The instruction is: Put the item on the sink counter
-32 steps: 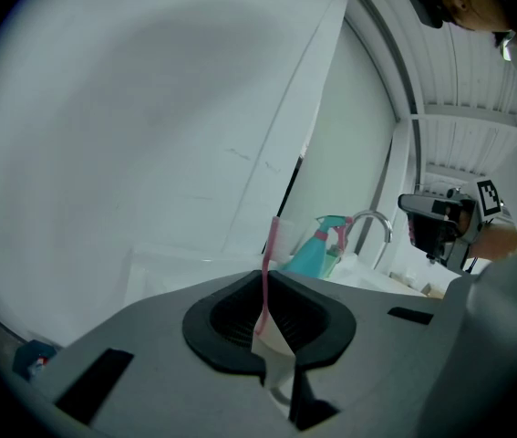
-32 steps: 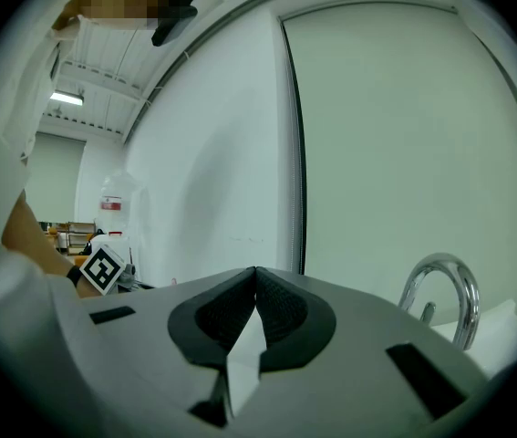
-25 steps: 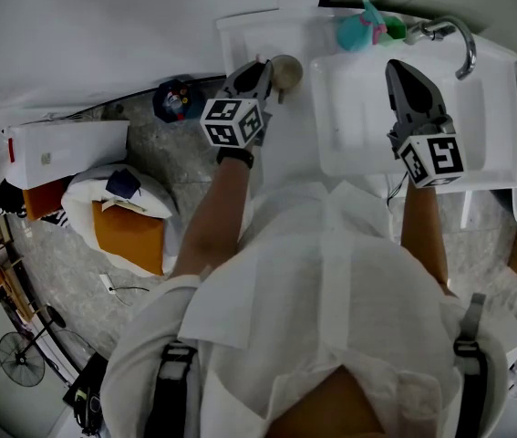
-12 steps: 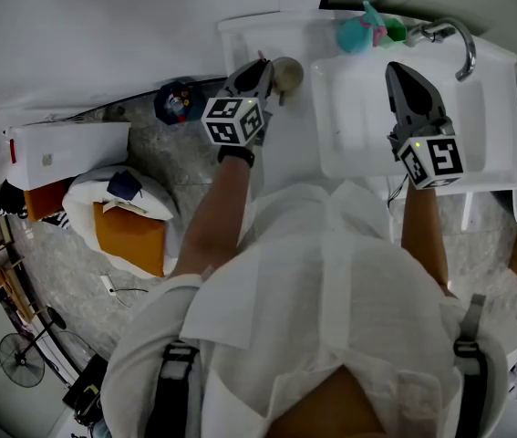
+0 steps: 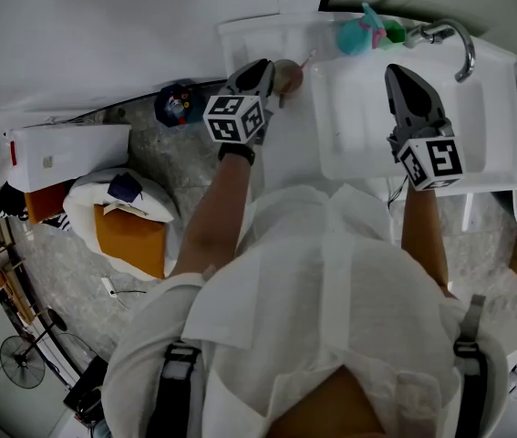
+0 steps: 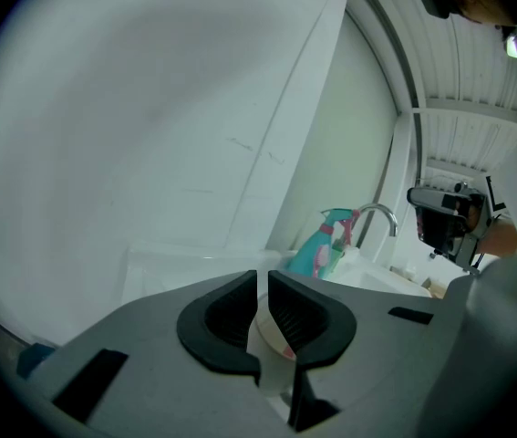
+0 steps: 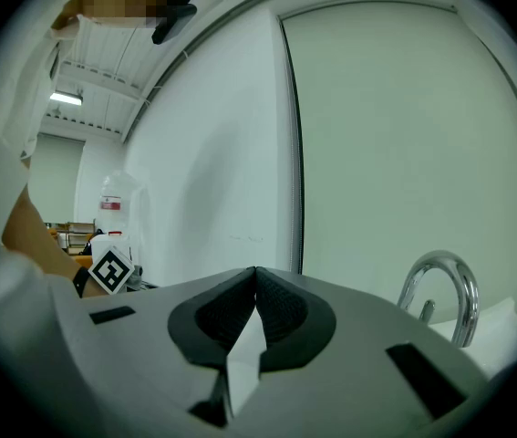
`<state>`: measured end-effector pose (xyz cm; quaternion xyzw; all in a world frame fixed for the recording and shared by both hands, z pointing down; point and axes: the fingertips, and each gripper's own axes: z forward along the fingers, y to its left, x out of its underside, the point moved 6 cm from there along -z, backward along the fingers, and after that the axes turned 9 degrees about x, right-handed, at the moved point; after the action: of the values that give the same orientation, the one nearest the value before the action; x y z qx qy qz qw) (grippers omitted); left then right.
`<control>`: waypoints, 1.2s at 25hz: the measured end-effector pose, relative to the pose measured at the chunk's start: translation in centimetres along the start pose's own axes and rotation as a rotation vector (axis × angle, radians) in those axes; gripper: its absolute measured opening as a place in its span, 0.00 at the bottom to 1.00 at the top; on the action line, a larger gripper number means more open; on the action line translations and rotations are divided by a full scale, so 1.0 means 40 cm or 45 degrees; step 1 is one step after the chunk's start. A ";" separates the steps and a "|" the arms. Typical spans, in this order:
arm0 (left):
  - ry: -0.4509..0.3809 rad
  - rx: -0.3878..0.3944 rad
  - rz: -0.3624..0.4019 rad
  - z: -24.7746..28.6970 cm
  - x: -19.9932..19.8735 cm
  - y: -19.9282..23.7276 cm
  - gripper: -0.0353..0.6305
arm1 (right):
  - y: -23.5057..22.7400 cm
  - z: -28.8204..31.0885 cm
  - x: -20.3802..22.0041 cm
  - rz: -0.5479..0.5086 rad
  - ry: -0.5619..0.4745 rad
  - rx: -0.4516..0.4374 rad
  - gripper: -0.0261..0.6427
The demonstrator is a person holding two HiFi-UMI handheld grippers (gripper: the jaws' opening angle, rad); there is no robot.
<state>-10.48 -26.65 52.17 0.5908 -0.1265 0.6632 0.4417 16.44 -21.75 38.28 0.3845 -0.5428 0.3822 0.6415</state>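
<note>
Your left claw point(image 5: 263, 69) pinches the one cup point(image 5: 288, 74) by its wall, left of the sink point(image 5: 500, 126). Your right claw point(image 5: 398, 69) is pressed together.

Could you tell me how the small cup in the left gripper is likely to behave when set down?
The cup is probably light and thin-walled: the left gripper holds it by a narrow pinch on its rim alone. It may tip easily, since a pink stick seems to lean out of it. Its pale wall looks smooth, perhaps slippery.
</note>
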 end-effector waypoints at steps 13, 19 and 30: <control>-0.075 -0.027 -0.010 -0.038 -0.032 0.008 0.10 | 0.007 0.008 -0.004 -0.001 -0.011 -0.015 0.05; -0.199 -0.052 0.010 -0.095 -0.099 0.009 0.10 | 0.005 0.008 -0.006 -0.003 -0.017 -0.014 0.05; -0.410 -0.124 0.066 -0.262 -0.221 -0.005 0.10 | -0.003 0.006 -0.022 0.000 -0.051 -0.005 0.05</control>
<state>-18.16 -23.15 41.35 0.6638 -0.2428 0.5642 0.4267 16.36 -22.10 37.42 0.3909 -0.5562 0.3733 0.6313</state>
